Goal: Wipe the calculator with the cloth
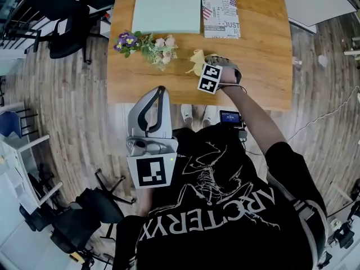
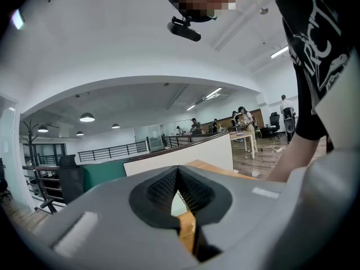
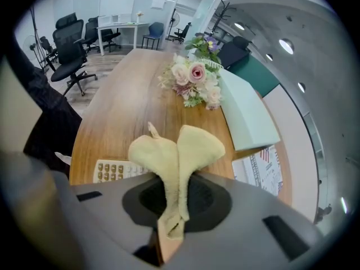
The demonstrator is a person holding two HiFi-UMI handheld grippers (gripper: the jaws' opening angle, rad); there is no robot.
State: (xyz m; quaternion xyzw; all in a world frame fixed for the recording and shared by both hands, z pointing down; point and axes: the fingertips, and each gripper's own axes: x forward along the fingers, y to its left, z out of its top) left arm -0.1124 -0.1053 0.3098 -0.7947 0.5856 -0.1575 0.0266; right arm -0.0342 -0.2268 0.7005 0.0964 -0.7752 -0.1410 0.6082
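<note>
Right gripper (image 3: 178,191) clamps the yellow cloth (image 3: 181,149), calculator (image 3: 115,170) just beside; flowers (image 3: 194,80) and mint box (image 3: 247,114) lie ahead. Left gripper (image 2: 179,198), jaws together, holds nothing.

Grey wood-plank floor (image 1: 73,111) surrounds a wooden table (image 1: 264,49), with black office chairs (image 1: 67,35) nearby.

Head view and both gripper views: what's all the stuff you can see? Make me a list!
Table: one, brown wood, in front of the person.
Flat box: one, pale green, far side of the table.
Printed sheet: one, white with flag print, right of the box.
Flowers: one bunch, pink, white and purple, on the table's left part.
Calculator: one, pale keys, on the table near its front edge.
Cloth: one, yellow, above the table.
Office chairs: two, black, floor at left.
Left gripper: grey, shut, empty, off the table.
Right gripper: grey, shut on the cloth.
</note>
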